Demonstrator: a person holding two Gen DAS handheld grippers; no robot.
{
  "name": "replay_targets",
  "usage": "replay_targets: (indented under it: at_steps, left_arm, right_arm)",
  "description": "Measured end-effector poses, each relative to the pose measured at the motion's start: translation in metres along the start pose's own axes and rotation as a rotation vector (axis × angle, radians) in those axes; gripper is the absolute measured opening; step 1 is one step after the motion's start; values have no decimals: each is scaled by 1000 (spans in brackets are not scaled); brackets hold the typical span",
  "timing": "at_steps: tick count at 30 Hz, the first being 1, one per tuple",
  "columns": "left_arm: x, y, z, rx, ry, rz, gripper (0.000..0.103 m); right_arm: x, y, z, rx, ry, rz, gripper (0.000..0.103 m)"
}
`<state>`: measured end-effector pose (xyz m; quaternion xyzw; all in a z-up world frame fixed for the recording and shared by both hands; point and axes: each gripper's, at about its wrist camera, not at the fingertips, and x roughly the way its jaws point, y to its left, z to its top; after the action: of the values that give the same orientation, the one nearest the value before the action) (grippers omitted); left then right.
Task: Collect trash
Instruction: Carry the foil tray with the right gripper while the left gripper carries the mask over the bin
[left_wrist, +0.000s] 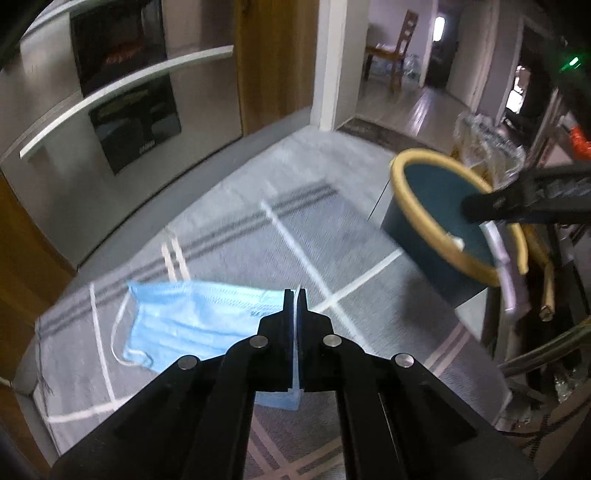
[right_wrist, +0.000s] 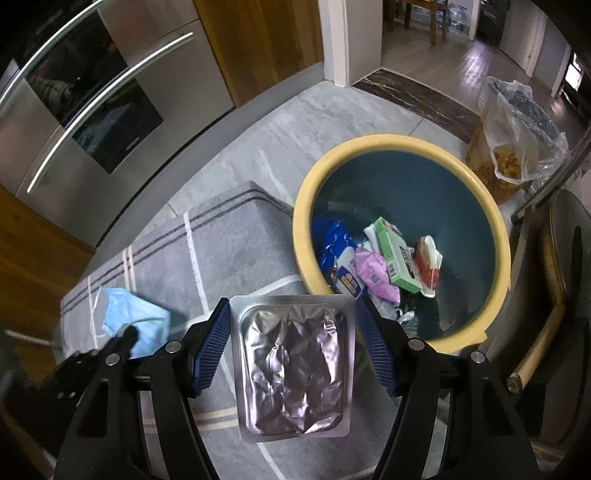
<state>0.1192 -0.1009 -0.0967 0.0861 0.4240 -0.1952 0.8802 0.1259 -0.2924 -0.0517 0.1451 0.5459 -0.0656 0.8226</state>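
My left gripper (left_wrist: 295, 295) is shut on the edge of a blue face mask (left_wrist: 192, 314), which hangs out to its left above the grey striped rug (left_wrist: 258, 229). In the right wrist view the same mask (right_wrist: 136, 321) and left gripper (right_wrist: 127, 332) show at lower left. My right gripper (right_wrist: 291, 301) is shut on a flat silver foil blister pack (right_wrist: 295, 369), its blue pads on both side edges, just short of the bin. The dark bin with a yellow rim (right_wrist: 369, 142) stands on the floor and holds several wrappers and cartons. From the left wrist view, the bin (left_wrist: 406, 162) is at right.
A steel fridge (right_wrist: 92, 110) with long handles fills the left. A clear plastic bag (right_wrist: 517, 122) with yellow contents stands behind the bin. A wooden chair (left_wrist: 395, 48) stands past the doorway. Chair legs (right_wrist: 543, 332) crowd the right edge.
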Motion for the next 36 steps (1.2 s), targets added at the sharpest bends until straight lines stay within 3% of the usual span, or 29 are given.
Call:
replay_targets:
  at_steps: [7, 16, 23, 28, 36]
  left_arm:
    - [-52, -10, 24, 53, -143, -54, 1]
    - [-95, -25, 49, 97, -260, -88, 1]
    - [-112, -38, 60, 105, -298, -151, 1]
    - [-122, -58, 72, 137, -323, -190, 1]
    - [-147, -94, 110, 171, -401, -271, 1]
  right_arm:
    - [-5, -12, 6, 42, -23, 6, 69]
    - [-21, -25, 16, 82, -74, 46, 69]
    - [-40, -46, 31, 129, -147, 82, 69]
    - [-45, -68, 43, 158, -194, 34, 69]
    - [-35, -113, 49, 267, -184, -8, 69]
